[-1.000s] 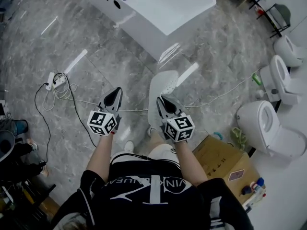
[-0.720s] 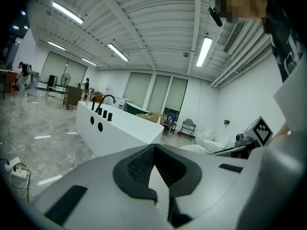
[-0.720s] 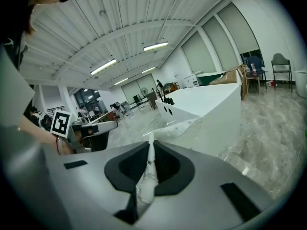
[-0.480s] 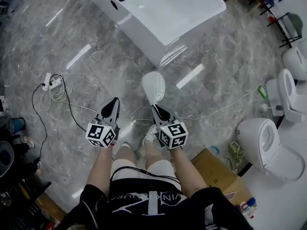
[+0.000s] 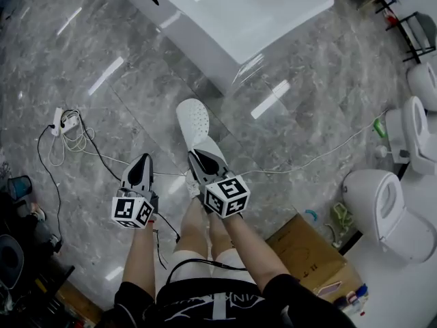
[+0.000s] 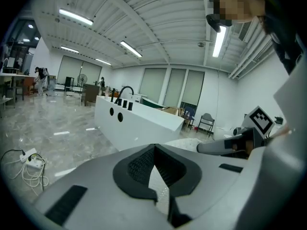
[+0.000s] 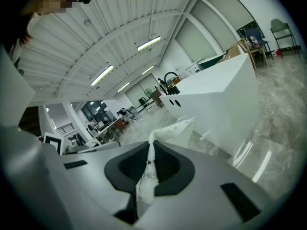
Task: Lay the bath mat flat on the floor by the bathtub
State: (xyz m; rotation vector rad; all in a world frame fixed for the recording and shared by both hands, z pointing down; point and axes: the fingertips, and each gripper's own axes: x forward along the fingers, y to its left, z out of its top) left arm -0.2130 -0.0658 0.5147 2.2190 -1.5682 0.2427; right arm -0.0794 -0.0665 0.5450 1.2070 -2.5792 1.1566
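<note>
- Jaws on the right gripper (image 7: 150, 145) are pinched tight on the near edge of the white bath mat (image 7: 175, 131), no gap at all.
- Left gripper (image 6: 154, 147) has its jaws together with nothing in them, just left of the right one and clear of the mat.
- Mat stretches away from the right gripper toward the far side, and its rounded, holey end stops short of the bathtub (image 5: 232, 19).
- Grey marble floor (image 5: 136, 94) underneath; a power strip (image 5: 58, 120) lies off to the left and a toilet (image 5: 382, 203) stands to the right.
</note>
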